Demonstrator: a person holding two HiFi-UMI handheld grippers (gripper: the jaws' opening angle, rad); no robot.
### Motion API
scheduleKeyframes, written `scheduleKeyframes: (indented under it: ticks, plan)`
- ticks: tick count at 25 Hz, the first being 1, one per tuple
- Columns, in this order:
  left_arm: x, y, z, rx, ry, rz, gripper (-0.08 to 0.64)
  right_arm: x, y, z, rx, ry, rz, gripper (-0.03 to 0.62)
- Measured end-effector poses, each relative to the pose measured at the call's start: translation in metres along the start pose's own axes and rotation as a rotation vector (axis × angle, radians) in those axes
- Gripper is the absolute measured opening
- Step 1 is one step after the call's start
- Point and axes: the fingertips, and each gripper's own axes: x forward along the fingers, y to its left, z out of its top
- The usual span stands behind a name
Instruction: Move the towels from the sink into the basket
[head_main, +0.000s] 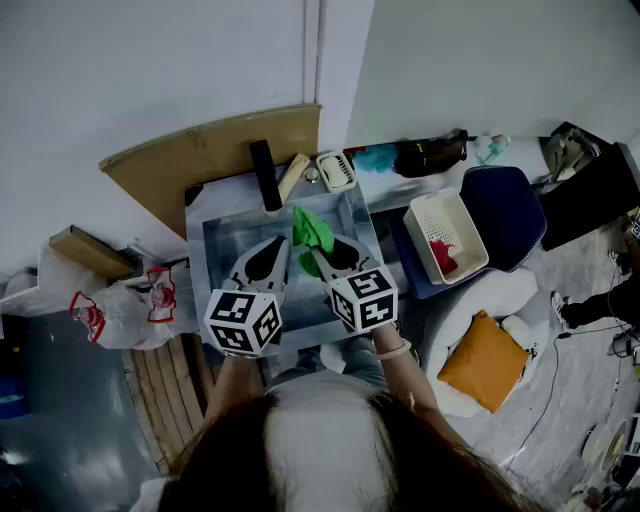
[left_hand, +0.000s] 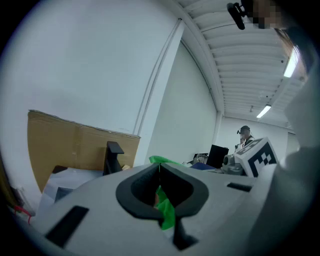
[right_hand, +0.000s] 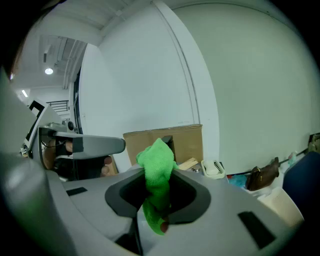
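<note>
Over the stainless-steel sink (head_main: 222, 243), a person is holding a bright green cloth towel (head_main: 312, 230) bunched between two hand-held tools. The left gripper (head_main: 283, 243) is pinching one edge with its jaws nearly together, while the right gripper (head_main: 318, 252) is clamping a thicker fold. The towel is hanging above the basin, well apart from the white slotted plastic basket (head_main: 415, 235), where a red cloth (head_main: 444, 256) is already lying. Carrying the green towel across and releasing it is seemingly what remains; no other towel is showing in the sink.
</note>
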Motion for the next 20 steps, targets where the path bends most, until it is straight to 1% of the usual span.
scheduleKeyframes:
  ticks: [11, 16, 20]
  plan:
    - [0.045, -0.052, 0.004, 0.025, 0.010, -0.034, 0.009, -0.037, -0.054, 0.009, 0.012, -0.034, -0.018, 0.115]
    - [0.065, -0.083, 0.005, 0.028, 0.012, -0.054, 0.009, -0.062, -0.084, 0.011, 0.016, -0.047, -0.028, 0.115]
    - [0.083, -0.104, 0.005, 0.019, 0.008, -0.055, 0.009, -0.079, -0.111, 0.008, 0.024, -0.046, -0.032, 0.115]
